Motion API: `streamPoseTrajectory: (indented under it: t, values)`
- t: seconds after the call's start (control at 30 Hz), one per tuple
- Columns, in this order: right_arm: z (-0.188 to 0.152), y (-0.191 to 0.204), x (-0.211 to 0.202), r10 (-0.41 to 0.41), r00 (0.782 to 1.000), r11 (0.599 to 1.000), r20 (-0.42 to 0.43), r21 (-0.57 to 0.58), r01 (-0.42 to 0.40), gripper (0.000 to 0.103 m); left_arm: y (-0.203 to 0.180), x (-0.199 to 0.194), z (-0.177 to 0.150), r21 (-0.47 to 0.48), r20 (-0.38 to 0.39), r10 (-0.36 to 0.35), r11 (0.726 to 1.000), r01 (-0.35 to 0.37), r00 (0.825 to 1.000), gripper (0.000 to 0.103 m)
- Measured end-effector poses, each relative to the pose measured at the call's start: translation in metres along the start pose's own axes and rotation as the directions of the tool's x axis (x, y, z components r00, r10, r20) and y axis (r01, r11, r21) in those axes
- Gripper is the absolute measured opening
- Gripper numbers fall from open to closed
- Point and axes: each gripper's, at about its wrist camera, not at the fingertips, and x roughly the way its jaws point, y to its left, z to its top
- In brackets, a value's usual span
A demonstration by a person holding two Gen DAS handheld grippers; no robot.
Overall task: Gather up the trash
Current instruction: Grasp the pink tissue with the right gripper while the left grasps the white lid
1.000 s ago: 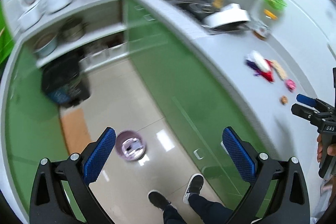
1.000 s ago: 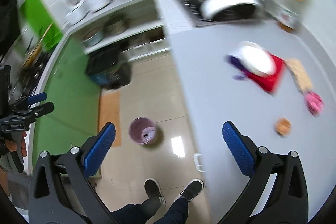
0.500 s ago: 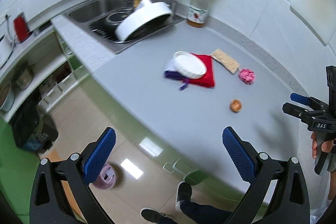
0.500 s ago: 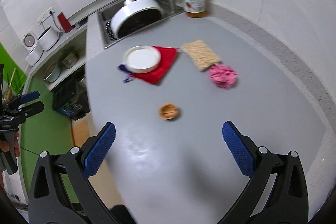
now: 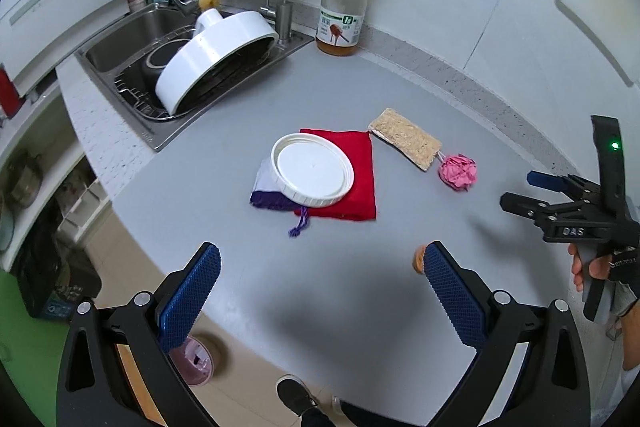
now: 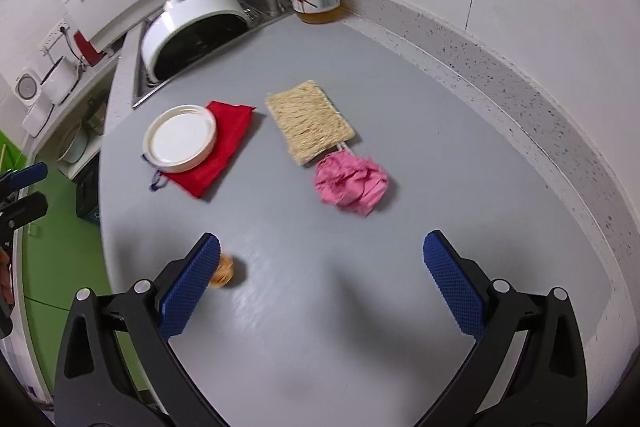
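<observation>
Your left gripper [image 5: 320, 291] hangs wide open and empty over the grey counter [image 5: 224, 163], its right finger half hiding a small orange-brown scrap [image 5: 418, 259]. Further right, the crumpled pink paper [image 6: 352, 183] lies just beside the loofah pad [image 6: 310, 121]. Your right gripper [image 6: 320, 287] gapes equally wide, empty, above the counter.
</observation>
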Motion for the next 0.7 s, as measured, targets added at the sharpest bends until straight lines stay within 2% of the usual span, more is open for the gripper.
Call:
streamPoseTrajectory:
  t: [0.27, 0.43, 0.5, 0.53, 0.6, 0.7]
  values:
    - [0.025, -0.014, 0.065, -0.031, 0.996, 0.999, -0.082, -0.018, 0.03, 0.1, 0.01, 0.038, 0.021, -0.02, -0.044, 0.001, 1.0, -0.001, 0.999, 0.097]
    - [0.031, -0.013, 0.084, -0.037, 0.994, 0.999, -0.1, -0.04, 0.033, 0.096, 0.015, 0.055, 0.027, -0.029, -0.062, -0.006, 1.0, 0.004, 0.998, 0.097]
    - [0.033, -0.012, 0.09, -0.043, 0.992, 0.998, -0.12, -0.051, 0.037, 0.076, 0.016, 0.06, 0.029, -0.032, -0.069, -0.01, 0.999, 0.007, 0.998, 0.097]
    - [0.032, -0.012, 0.093, -0.049, 0.99, 0.998, -0.131, -0.056, 0.041, 0.073, 0.017, 0.062, 0.03, -0.032, -0.072, -0.013, 0.999, 0.01, 0.997, 0.097]
    - [0.032, -0.012, 0.096, -0.057, 0.988, 0.997, -0.14, -0.062, 0.049, 0.059, 0.016, 0.065, 0.032, -0.028, -0.075, -0.017, 1.0, 0.014, 0.997, 0.097]
    - [0.031, -0.011, 0.092, -0.057, 0.99, 0.997, -0.128, -0.062, 0.05, 0.05, 0.016, 0.067, 0.036, -0.022, -0.075, -0.022, 1.0, 0.021, 0.997, 0.097]
